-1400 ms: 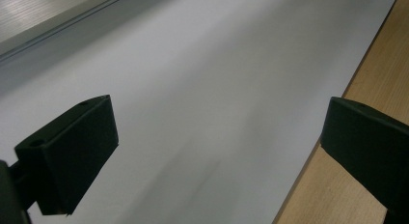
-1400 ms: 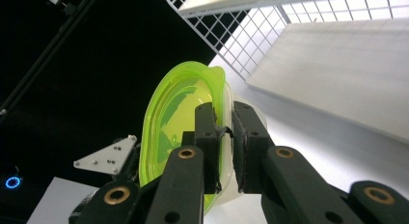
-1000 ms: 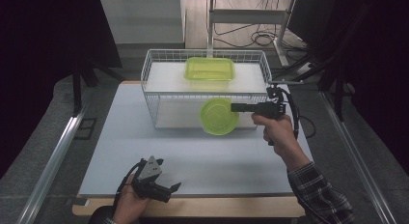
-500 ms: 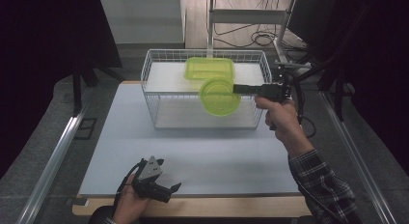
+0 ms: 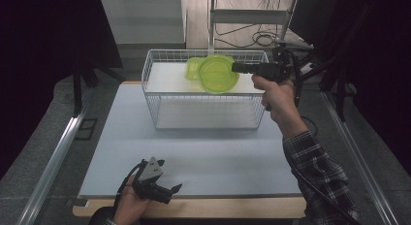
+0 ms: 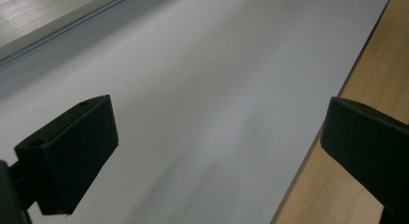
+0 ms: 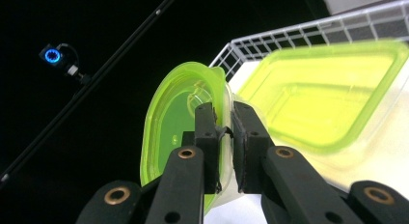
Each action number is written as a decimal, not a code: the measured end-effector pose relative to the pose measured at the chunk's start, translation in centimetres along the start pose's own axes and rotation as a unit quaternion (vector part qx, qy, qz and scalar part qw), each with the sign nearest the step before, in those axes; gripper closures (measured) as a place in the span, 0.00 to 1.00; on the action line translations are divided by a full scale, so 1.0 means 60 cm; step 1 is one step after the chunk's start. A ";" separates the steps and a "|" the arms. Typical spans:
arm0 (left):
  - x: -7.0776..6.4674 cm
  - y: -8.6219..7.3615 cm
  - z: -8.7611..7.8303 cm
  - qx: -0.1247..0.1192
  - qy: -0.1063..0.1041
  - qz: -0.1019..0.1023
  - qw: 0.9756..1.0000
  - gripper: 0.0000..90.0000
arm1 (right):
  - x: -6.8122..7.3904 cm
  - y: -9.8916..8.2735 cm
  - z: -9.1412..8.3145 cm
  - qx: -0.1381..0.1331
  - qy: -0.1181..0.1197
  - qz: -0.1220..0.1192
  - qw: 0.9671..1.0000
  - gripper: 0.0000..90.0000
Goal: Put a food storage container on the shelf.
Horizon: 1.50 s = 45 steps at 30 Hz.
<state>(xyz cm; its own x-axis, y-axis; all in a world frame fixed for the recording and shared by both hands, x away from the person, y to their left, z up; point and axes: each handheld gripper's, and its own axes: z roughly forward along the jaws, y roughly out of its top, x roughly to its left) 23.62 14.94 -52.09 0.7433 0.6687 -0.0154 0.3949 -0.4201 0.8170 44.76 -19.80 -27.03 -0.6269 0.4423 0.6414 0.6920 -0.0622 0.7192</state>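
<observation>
- The left gripper (image 5: 165, 186) sits at about 7 o'clock on the white mat (image 5: 121, 137), held low in the person's left hand (image 5: 127, 205) near the table's front edge. In the left gripper view its jaws stand wide apart with nothing between them, above the mat and the wooden table edge (image 6: 337, 161).
- The white wire basket (image 5: 160, 104) stands at about 12 o'clock on the mat, with a rectangular green container (image 5: 191, 70) lying inside toward its back.
- The round green lid (image 5: 218, 73) hangs tilted over the basket's top, just in front of the rectangular container and overlapping it in the high view.
- The right gripper (image 5: 237, 67), at about 1 o'clock, reaches in from the basket's right side, held up by the person's right hand (image 5: 276, 96).
- In the right gripper view the jaws are clamped on the lid's rim (image 7: 224, 118), the lid standing on edge at 11 o'clock from the jaws, the container at 2 o'clock.
</observation>
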 end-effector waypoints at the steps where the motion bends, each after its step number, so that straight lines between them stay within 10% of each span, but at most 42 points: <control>1: -0.001 0.000 0.000 0.000 -0.001 -0.002 1.000 0.00 | 0.000 0.004 0.002 -0.002 -0.003 0.000 1.000 0.91; 31: -0.003 -0.001 0.000 0.002 -0.005 0.003 1.000 0.00 | -0.025 0.060 0.084 -0.034 -0.097 0.017 0.995 0.90; 45: -0.004 -0.001 0.003 0.008 -0.006 0.006 1.000 0.00 | -0.004 0.060 0.100 -0.030 -0.203 -0.048 0.978 0.84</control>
<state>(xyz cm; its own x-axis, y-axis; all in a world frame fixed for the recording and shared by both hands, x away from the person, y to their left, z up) 23.50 14.70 -52.22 0.7545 0.6562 -0.0116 0.3941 -0.4389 0.8075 49.59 -14.75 -26.21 -0.4863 0.7659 0.4206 0.6075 -0.0496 0.7928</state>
